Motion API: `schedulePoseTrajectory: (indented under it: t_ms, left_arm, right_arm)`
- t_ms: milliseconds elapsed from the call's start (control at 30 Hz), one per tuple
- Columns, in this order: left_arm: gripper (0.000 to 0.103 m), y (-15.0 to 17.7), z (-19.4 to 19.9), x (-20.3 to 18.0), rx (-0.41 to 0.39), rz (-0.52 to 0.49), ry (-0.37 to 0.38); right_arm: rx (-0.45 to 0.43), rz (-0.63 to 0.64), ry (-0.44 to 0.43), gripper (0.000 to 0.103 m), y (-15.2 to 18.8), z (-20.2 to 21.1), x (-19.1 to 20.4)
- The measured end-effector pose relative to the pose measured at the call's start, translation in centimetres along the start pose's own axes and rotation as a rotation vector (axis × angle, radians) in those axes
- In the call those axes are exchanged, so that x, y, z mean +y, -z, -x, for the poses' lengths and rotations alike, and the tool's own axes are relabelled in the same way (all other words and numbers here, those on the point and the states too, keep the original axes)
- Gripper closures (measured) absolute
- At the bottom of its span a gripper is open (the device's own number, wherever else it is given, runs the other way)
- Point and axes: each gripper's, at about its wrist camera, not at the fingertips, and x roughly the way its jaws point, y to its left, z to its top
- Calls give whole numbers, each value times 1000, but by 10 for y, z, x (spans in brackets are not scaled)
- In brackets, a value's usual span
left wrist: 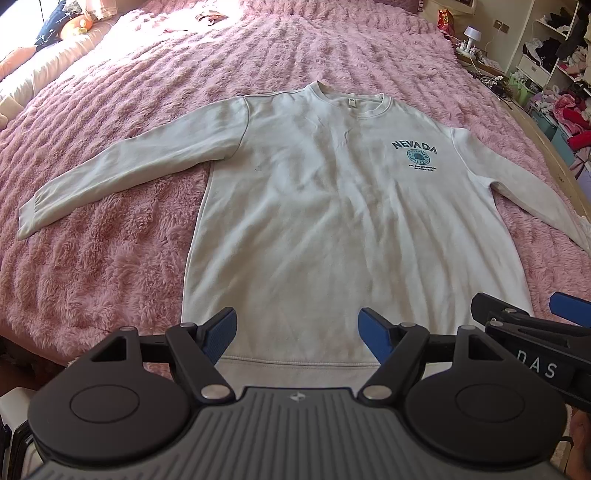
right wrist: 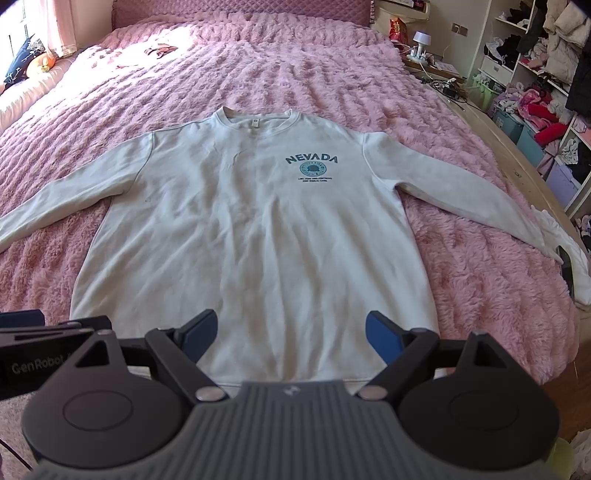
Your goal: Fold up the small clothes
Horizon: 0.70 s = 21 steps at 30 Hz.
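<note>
On a pink bed [left wrist: 110,258], the sweatshirt [left wrist: 325,221] lies flat, unfolded, ahead of both empty, wide-apart claws: left claw [left wrist: 297,334], right claw [right wrist: 291,338].

One white sweatshirt [right wrist: 243,229] lies spread on one bed under a pink fluffy blanket [right wrist: 461,266], with its two sleeves out to the sides. Two grippers are in view, the left gripper [left wrist: 297,334] and the right gripper [right wrist: 291,334], each with two blue-padded jaws standing apart. One white lamp [right wrist: 421,38] and one red snack bag [right wrist: 398,27] stand past the bed's far corner.
</note>
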Motion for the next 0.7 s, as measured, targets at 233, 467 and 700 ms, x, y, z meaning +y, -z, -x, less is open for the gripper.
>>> schedulePoseTrajectory:
  t_ms: [233, 467, 700]
  left_arm:
    - [15, 0, 0, 2, 1, 2, 3]
    - [15, 1, 0, 4, 5, 3, 6]
    - [15, 2, -1, 4, 5, 6, 5]
  right_arm:
    - [0, -1, 0, 20, 1, 0, -1]
    - [5, 0, 2, 20, -2, 0, 3]
    - [4, -2, -1, 20, -2, 3, -2]
